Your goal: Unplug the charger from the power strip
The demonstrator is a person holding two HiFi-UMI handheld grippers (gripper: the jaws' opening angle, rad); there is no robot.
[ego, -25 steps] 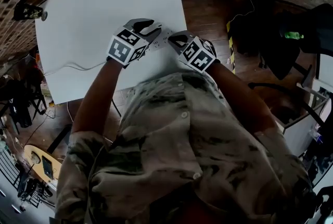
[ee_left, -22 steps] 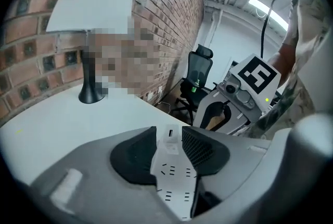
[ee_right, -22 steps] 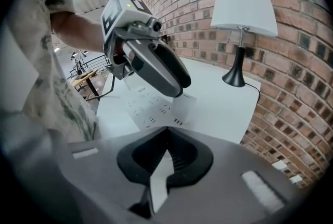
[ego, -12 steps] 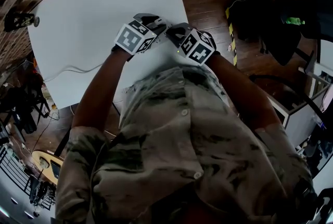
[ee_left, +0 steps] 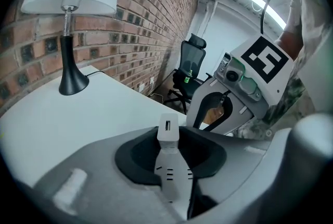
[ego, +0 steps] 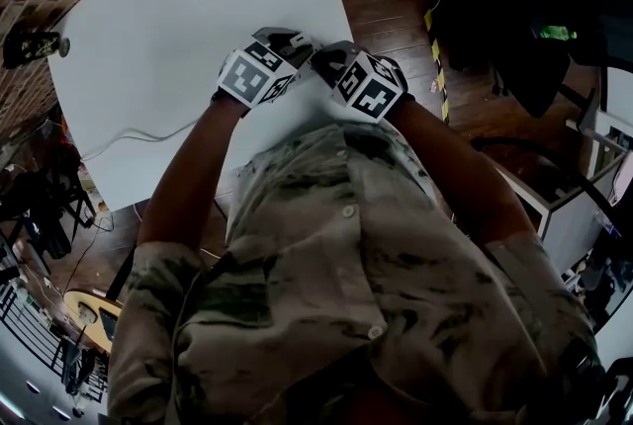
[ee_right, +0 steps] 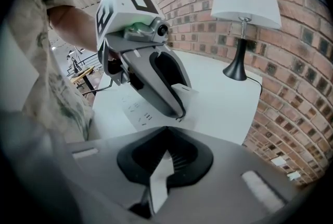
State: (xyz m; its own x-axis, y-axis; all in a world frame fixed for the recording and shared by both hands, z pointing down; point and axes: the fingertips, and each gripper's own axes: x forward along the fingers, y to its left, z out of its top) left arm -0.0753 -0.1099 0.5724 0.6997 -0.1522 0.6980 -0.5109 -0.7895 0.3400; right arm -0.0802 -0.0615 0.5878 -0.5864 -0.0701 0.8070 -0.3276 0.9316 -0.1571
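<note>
In the left gripper view a white charger [ee_left: 167, 132] with a USB port stands upright on the white power strip [ee_left: 174, 178]. It sits between my left gripper's [ee_left: 169, 150] dark pads, whose jaws are closing on its sides. The right gripper view shows the left gripper [ee_right: 179, 106] tipped down over the charger [ee_right: 186, 89] on the power strip [ee_right: 138, 109]. My right gripper [ee_right: 158, 178] is shut on the near end of the strip. In the head view the left gripper [ego: 295, 45] and the right gripper [ego: 331, 59] nearly meet at the table's near right corner.
A lamp with a white shade and a black foot [ee_left: 71, 79] stands at the back of the white table [ego: 168, 38] by the brick wall. A thin cable [ego: 138, 133] runs off the table's left edge. An office chair [ee_left: 190, 74] stands beyond the table.
The left gripper has come down and to the right, up against the right gripper and over the power strip. The right gripper has stayed in place.
</note>
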